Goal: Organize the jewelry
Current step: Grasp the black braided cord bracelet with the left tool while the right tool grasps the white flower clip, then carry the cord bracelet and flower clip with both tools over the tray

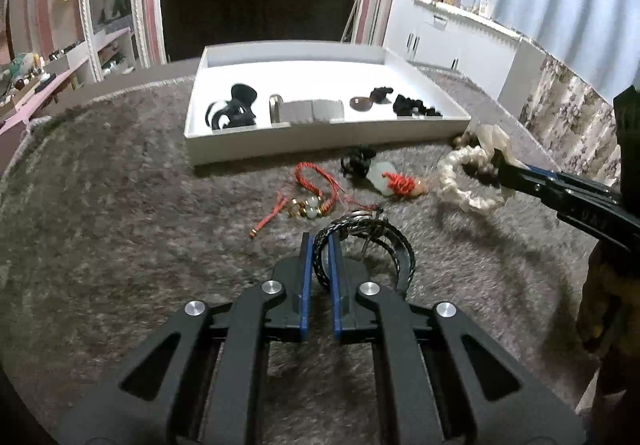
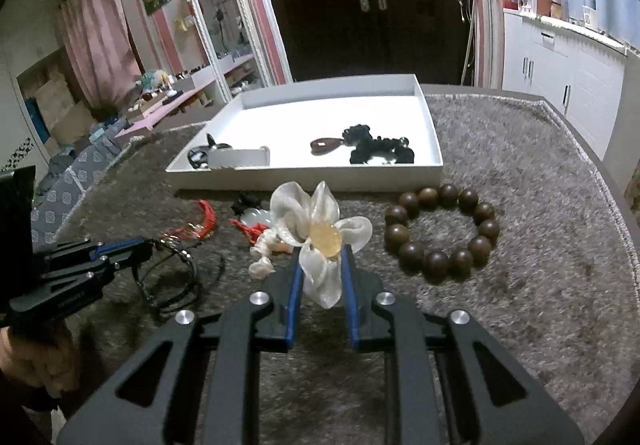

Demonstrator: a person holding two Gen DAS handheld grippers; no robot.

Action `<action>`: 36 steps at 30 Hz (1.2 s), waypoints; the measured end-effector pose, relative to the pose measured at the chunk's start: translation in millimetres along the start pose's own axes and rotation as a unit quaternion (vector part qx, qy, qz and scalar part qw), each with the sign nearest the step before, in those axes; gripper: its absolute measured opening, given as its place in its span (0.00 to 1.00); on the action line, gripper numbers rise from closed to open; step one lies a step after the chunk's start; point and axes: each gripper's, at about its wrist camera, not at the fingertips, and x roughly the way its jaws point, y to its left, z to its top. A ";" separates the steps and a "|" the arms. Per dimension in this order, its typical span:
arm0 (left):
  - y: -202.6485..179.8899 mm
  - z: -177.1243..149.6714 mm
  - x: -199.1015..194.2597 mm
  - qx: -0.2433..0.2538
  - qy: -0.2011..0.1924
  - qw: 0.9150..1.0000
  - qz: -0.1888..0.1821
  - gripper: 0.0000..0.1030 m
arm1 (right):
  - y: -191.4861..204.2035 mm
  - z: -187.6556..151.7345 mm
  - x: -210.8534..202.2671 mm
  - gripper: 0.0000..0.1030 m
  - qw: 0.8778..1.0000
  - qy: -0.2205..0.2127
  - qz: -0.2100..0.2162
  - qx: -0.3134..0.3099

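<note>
My left gripper [image 1: 319,239] is shut on a black braided cord bracelet [image 1: 396,249] low over the grey carpet; it also shows in the right wrist view [image 2: 146,247]. My right gripper [image 2: 322,251] is shut on a white flower scrunchie [image 2: 316,229] with an amber centre; it also shows in the left wrist view [image 1: 500,161], holding the cream scrunchie [image 1: 468,181]. A white tray [image 1: 320,143] behind holds black hair ties, a brown pendant and a grey box. A red cord bracelet [image 1: 316,189] and a jade pendant [image 1: 384,175] lie between.
A brown wooden bead bracelet [image 2: 442,229] lies on the carpet right of my right gripper. A black hair tie [image 1: 358,161] sits by the tray front. The tray's front wall [image 2: 304,179] stands just beyond the flower. White cabinets [image 2: 560,61] stand at the right.
</note>
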 end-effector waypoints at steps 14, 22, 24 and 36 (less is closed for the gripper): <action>13.5 56.0 -37.3 0.005 -0.064 0.998 0.022 0.05 | 11.6 30.6 -19.6 0.18 0.999 -0.037 -0.007 -0.010; 23.6 100.3 -39.7 0.011 -0.092 0.995 0.032 0.05 | 15.5 72.7 -5.0 0.18 0.998 -0.054 0.001 -0.013; 28.5 115.5 -37.3 0.009 -0.098 0.995 0.033 0.05 | 16.6 83.8 1.5 0.18 0.998 -0.057 0.004 -0.012; 59.4 165.0 27.5 -0.020 -0.088 0.995 0.048 0.05 | 15.6 125.5 71.6 0.18 0.999 -0.044 0.017 0.011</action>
